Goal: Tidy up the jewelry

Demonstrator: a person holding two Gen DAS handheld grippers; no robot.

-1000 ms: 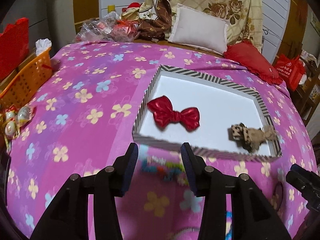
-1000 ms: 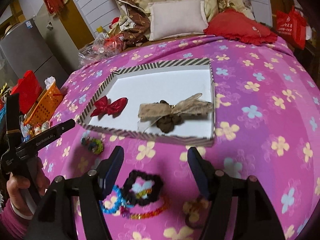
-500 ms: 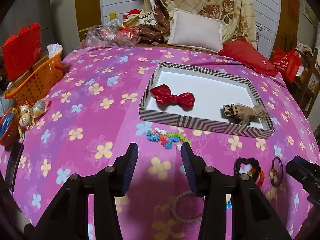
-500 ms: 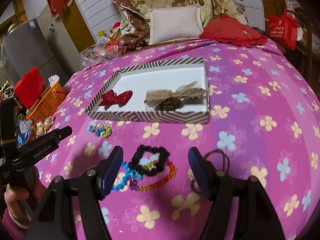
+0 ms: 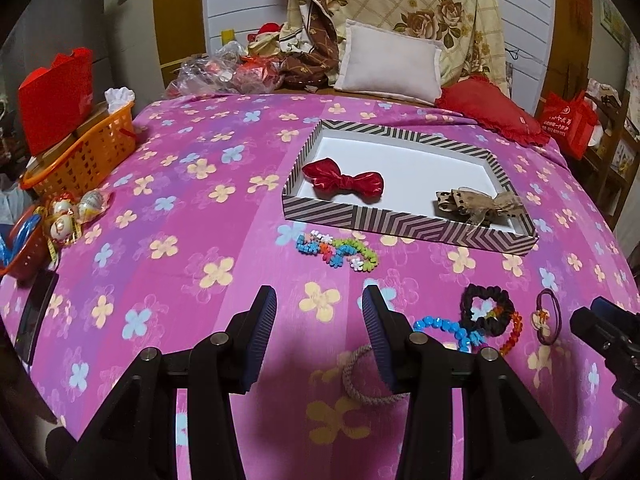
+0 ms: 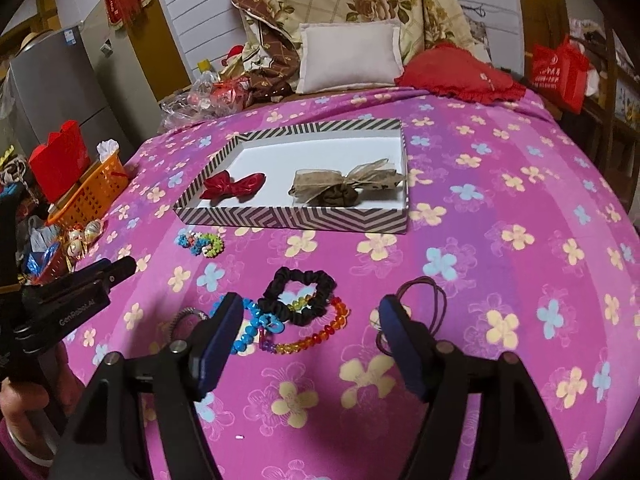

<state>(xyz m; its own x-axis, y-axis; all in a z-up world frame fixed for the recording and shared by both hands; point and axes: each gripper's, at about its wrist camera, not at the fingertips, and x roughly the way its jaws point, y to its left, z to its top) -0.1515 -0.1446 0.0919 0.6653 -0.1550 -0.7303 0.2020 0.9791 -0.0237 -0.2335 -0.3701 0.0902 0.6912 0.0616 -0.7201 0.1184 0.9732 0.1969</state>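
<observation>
A striped box [image 5: 404,226] [image 6: 292,218] lies on the pink flowered bedspread and holds a red bow [image 5: 343,181] [image 6: 233,185] and a tan bow [image 5: 476,205] [image 6: 346,186]. In front of it lie a multicolour flower bracelet [image 5: 338,251] [image 6: 201,243], a black scrunchie [image 5: 488,314] [image 6: 302,295], a blue bead bracelet [image 5: 448,330] [image 6: 256,330], a rainbow bead bracelet [image 6: 316,332], a purple hair tie [image 5: 546,318] [image 6: 424,300] and a grey cord ring [image 5: 366,380]. My left gripper [image 5: 319,320] is open and empty above the bedspread. My right gripper [image 6: 310,334] is open and empty over the bracelets.
An orange basket [image 5: 86,156] and red bag [image 5: 56,102] stand at the left edge. Wrapped eggs [image 5: 68,216] lie beside them. Pillows [image 5: 390,64] and a red cushion [image 5: 490,116] sit behind the box. A dark flat device [image 5: 34,320] lies at the near left.
Both grippers have pulled back and up from the box, so more of the bedspread and the loose jewelry shows. Both stay open and empty.
</observation>
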